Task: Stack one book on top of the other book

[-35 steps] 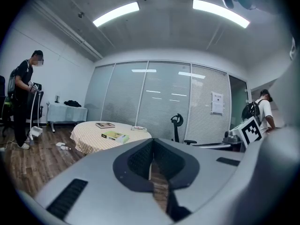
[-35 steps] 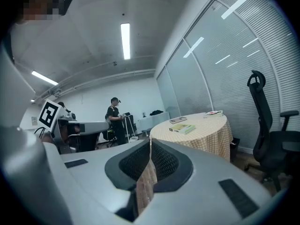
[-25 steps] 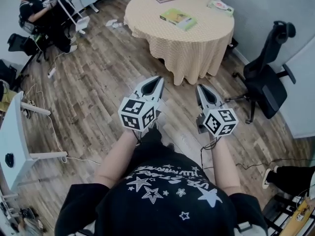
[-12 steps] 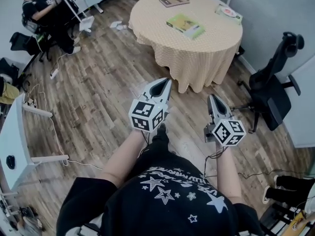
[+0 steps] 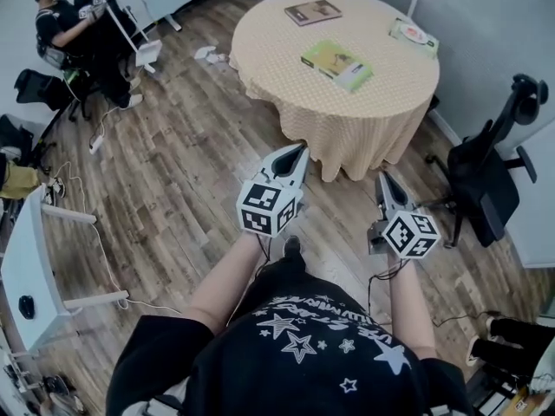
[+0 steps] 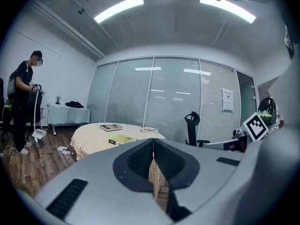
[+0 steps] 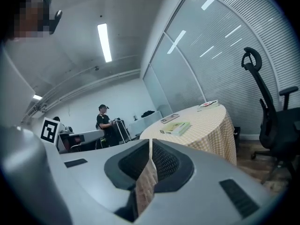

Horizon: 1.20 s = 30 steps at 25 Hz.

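Note:
A round table [image 5: 347, 94] with a checked yellow cloth stands ahead of me. On it lie a green book [image 5: 336, 64] near the middle, a brown book [image 5: 313, 12] at the far side and a third, pale book [image 5: 413, 34] at the right rim. My left gripper [image 5: 300, 151] and right gripper [image 5: 382, 178] are both shut and empty, held side by side over the wooden floor, short of the table's near edge. The green book [image 6: 121, 139] and the brown book [image 6: 111, 127] also show in the left gripper view, the green book [image 7: 176, 128] in the right gripper view.
A black office chair [image 5: 490, 176] stands right of the table. A person [image 5: 65, 26] sits by equipment at the far left. A white desk [image 5: 26, 267] lines the left edge, with cables on the floor. Glass walls with blinds [image 6: 173, 102] close the room behind the table.
Both grippers and my body have moved toward the table, which now sits lower and nearer in the head view. Both jaws stay shut.

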Available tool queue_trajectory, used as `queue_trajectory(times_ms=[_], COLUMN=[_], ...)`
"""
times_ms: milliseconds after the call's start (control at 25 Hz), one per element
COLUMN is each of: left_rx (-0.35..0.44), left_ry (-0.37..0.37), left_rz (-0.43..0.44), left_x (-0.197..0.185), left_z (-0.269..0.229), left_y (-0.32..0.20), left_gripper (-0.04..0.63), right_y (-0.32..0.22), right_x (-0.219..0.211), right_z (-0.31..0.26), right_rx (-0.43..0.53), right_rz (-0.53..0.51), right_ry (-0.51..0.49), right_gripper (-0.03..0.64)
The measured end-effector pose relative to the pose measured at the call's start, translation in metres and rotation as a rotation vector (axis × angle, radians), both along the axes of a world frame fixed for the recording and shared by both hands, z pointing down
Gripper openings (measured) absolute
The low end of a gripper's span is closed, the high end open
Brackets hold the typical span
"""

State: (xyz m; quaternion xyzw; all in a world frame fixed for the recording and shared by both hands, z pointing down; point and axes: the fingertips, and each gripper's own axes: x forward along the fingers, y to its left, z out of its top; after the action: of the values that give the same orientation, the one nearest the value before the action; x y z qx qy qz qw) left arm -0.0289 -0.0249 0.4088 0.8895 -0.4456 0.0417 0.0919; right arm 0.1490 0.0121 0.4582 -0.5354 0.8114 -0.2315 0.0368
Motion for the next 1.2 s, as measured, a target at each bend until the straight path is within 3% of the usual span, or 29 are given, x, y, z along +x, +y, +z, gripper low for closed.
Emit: queue_trajectory(times_ms=[440,720,1200], left_rx=[0.000,-0.021,-0.049], left_ry=[0.009,0.006,-0.023], left_rz=[0.020,0.033,0.011], left_x=[-0.032,-0.047,-0.042], left_z=[0.008,0.020,0.037], left_y=[-0.089,-0.122,-0.175], left_gripper=[0.009,0.009,0.009], right_y=[-0.089,-0.117,-0.183], right_x=[-0.025,-0.037,-0.015], right_z=[-0.004,-0.004,0.025], right_rx=[-0.007,-0.020,-0.073], right_rz=[0.046,0.076,0.115], right_ry=[0.013,-0.045,-0.072], right_gripper=[0.034,0.034,0.034])
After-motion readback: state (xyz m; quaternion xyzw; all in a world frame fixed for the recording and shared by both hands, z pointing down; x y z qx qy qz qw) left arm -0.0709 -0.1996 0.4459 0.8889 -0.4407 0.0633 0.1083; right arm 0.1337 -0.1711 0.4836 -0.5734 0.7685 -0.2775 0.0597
